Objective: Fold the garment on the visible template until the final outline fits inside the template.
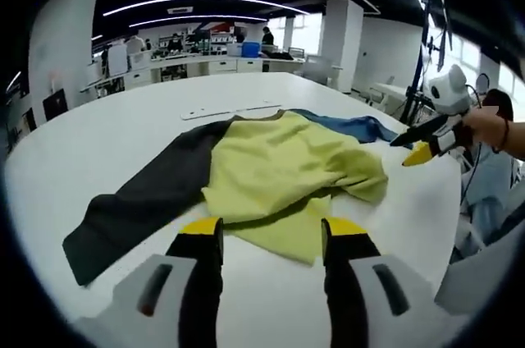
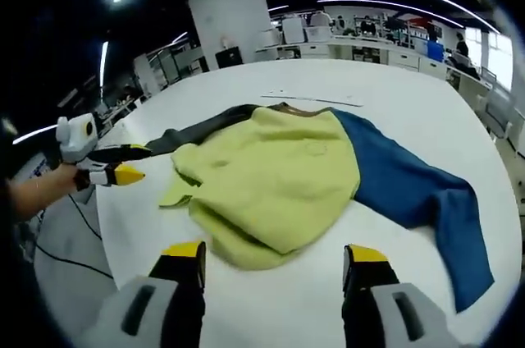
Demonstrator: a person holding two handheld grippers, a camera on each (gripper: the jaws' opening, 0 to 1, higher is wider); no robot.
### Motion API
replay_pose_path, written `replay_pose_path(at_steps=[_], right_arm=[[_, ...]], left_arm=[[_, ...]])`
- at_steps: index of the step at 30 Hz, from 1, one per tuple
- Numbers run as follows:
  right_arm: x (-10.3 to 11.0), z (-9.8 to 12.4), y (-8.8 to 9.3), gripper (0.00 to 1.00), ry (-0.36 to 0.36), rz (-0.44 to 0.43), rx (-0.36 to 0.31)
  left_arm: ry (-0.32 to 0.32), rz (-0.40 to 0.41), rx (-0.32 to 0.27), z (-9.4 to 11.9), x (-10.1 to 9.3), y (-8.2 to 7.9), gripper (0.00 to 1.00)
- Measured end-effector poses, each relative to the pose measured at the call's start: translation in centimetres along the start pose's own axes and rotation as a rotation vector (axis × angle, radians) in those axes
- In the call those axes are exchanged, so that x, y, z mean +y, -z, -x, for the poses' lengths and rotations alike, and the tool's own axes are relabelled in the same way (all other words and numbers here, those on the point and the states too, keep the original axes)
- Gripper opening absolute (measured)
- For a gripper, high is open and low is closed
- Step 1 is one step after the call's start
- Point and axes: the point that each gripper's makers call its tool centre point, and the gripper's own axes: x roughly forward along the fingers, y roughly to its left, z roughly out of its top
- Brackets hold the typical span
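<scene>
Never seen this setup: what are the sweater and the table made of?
The sweater looks like soft, matte knit or fleece; it bunches into thick, rounded folds. Its sleeves, black and blue, seem alike. The table appears a smooth, hard white laminate, faintly reflecting light.

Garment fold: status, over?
Left gripper and right gripper both open, empty, hovering near the garment's hem. Garment spread on white table, black sleeve and blue sleeve still out. Nothing blocking.

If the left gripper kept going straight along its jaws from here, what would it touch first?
Most likely the near hem of the garment's yellow-green body, which lies directly ahead of the open left gripper on the white table. Depth is unclear, so bare tabletop might come first.
</scene>
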Motion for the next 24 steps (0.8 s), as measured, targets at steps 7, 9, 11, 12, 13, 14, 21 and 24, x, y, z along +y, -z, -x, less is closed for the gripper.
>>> replay_pose_path(at_steps=[7, 9, 11, 12, 13, 14, 21, 24], right_arm=[[2.8, -0.4, 1.1, 0.59, -0.047, 0.008, 0.012], [3.4, -0.5, 1.2, 0.57, -0.056, 0.014, 0.010], [3.8, -0.7, 1.3, 0.56, -0.062, 0.016, 0.008], [4.1, -0.8, 1.4, 0.54, -0.067, 0.020, 0.010], [4.3, -0.8, 1.5, 0.53, -0.067, 0.019, 0.013], [4.6, -0.9, 1.7, 0.52, -0.070, 0.021, 0.016], [6.4, -1.5, 2.3, 0.38, -0.093, 0.037, 0.016], [7.2, -2.1, 2.5, 0.33, -0.104, 0.047, 0.020]], left_arm=[[0.048, -0.025, 0.034, -0.5, -2.5, 1.4, 0.39], [0.058, -0.031, 0.041, -0.7, -2.9, 1.6, 0.36], [0.060, -0.039, 0.048, -1.0, -3.1, 1.9, 0.34], [0.061, -0.040, 0.051, -1.0, -3.2, 2.1, 0.33], [0.063, -0.040, 0.054, -1.1, -3.4, 2.2, 0.33], [0.062, -0.037, 0.058, -1.2, -3.4, 2.4, 0.32], [0.074, -0.053, 0.075, -1.8, -4.5, 3.4, 0.26], [0.070, -0.081, 0.094, -2.1, -4.6, 3.8, 0.24]])
